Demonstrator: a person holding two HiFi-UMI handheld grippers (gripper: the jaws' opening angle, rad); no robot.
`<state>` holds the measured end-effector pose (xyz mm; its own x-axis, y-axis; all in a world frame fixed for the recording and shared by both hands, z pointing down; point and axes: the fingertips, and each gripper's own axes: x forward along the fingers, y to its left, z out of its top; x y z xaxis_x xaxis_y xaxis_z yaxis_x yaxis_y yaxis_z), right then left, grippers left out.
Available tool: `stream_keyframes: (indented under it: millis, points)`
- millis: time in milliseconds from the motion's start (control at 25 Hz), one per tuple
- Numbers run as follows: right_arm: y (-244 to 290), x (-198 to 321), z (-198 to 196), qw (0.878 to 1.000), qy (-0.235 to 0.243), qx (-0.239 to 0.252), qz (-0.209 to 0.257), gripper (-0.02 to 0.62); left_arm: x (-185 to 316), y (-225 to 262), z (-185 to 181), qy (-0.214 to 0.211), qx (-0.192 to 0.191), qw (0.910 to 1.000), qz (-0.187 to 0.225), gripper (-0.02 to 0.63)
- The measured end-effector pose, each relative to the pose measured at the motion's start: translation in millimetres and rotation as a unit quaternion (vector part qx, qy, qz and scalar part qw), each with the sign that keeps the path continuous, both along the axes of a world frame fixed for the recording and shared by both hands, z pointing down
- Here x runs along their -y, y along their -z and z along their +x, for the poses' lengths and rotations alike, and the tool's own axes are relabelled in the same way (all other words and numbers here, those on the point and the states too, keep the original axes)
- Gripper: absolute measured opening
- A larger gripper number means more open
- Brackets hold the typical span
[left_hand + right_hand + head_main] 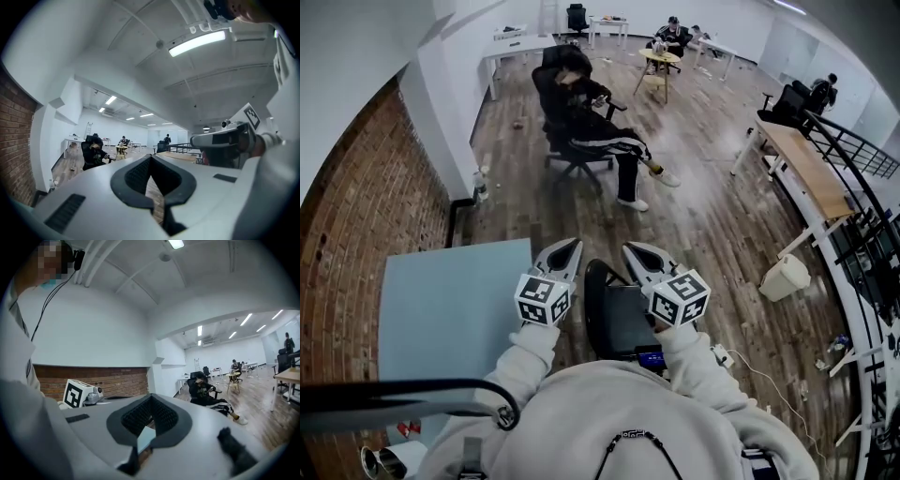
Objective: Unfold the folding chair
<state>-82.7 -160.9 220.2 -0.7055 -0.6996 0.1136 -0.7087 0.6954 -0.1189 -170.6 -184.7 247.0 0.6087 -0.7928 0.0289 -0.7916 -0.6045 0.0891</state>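
The folding chair (614, 321) is black and folded flat. It stands edge-on on the wooden floor right in front of me, seen from above in the head view. My left gripper (566, 249) hovers just left of its top, jaws shut and empty. My right gripper (637, 253) hovers just right of its top, also shut with nothing held. Neither touches the chair as far as I can see. In the left gripper view the shut jaws (151, 161) point level into the room. The right gripper view shows its shut jaws (150, 401) likewise, and the chair is in neither gripper view.
A pale blue tabletop (450, 309) lies at my left beside a brick wall (356, 197). A person sits in an office chair (581, 117) ahead. A white bin (785, 277), a wooden desk (806, 164) and a black railing (862, 159) line the right side.
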Motion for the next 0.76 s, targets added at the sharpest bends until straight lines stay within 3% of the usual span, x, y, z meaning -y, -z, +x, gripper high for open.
stream_keyframes:
  millis: [240,760]
  points:
    - [-1,-5,2,1.000,-0.004,-0.016,-0.002,0.005,-9,-2,0,-0.031,0.006,0.9995,0.001,0.005]
    - [-15,-12,-20,0.999,0.008,-0.029,-0.010,0.005,-17,-11,-29,-0.021,-0.007,0.9997,-0.003,0.005]
